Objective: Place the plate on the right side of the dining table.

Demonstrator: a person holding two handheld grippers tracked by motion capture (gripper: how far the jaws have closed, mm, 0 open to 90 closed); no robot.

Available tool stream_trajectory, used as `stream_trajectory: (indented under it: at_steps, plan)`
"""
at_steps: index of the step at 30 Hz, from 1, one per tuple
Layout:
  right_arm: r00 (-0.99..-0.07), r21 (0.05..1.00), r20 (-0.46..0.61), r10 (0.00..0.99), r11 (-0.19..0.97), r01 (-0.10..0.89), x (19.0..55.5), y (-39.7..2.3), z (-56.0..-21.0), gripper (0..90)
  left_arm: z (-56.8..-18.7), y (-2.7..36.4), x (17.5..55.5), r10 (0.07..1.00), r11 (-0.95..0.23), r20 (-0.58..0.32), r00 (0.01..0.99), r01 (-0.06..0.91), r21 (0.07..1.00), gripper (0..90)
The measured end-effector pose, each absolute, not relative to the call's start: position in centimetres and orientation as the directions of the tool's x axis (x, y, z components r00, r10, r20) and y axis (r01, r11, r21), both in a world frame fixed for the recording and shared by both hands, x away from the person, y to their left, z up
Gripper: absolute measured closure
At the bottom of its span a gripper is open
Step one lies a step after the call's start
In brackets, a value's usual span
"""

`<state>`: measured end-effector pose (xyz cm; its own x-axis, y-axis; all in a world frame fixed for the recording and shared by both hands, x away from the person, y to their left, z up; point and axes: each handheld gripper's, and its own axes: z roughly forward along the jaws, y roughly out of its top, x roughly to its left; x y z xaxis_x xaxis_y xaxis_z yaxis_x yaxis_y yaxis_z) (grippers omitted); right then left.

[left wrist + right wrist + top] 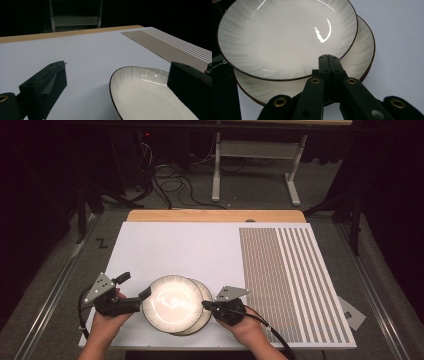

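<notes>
On white board (180, 245): two stacked plates (172, 302); left gripper (135, 290) jaws wide, empty; right gripper (206, 305) jaws closed, empty; striped panel (290, 280) beside.

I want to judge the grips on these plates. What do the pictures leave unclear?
- Lower plate: high view, mostly covered by the upper plate.
- Right gripper: right gripper view, its shut fingers hide whether they touch a rim.
- Left gripper: left gripper view, right finger hides the rim contact.
</notes>
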<state>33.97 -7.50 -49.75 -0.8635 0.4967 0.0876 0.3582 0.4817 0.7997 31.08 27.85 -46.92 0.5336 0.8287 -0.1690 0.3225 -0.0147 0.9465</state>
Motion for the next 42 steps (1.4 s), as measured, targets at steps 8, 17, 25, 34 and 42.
stream_trajectory:
  at_steps: [8, 17, 25, 34, 42]
  plan:
    - [-0.869, 0.797, 0.087, 0.487, 0.489, 0.354, 34.1, -7.3, -49.8, 90.0, -46.9, 27.8, 31.1, 0.827, -0.015, -0.171, 0.535, 0.325, 0.946, 3.4]
    - [-0.891, 0.773, 0.053, 0.452, 0.546, 0.323, 33.5, -5.5, -50.4, 90.0, -46.9, 28.1, 31.1, 0.827, -0.013, -0.179, 0.532, 0.337, 0.941, 4.2]
    - [-0.896, 0.773, 0.038, 0.443, 0.555, 0.307, 33.4, -5.0, -50.4, 90.0, -46.8, 28.4, 31.3, 0.821, -0.009, -0.238, 0.519, 0.428, 0.904, 9.3]
    - [-0.893, 0.773, 0.036, 0.449, 0.554, 0.310, 33.3, -4.9, -50.4, 90.0, -48.2, 27.9, 30.9, 0.814, -0.023, -0.302, 0.496, 0.547, 0.837, 16.9]
    - [-0.895, 0.769, 0.021, 0.445, 0.565, 0.299, 33.3, -5.0, -50.4, 90.0, -48.5, 27.6, 31.1, 0.786, -0.006, -0.393, 0.477, 0.642, 0.767, 28.5]
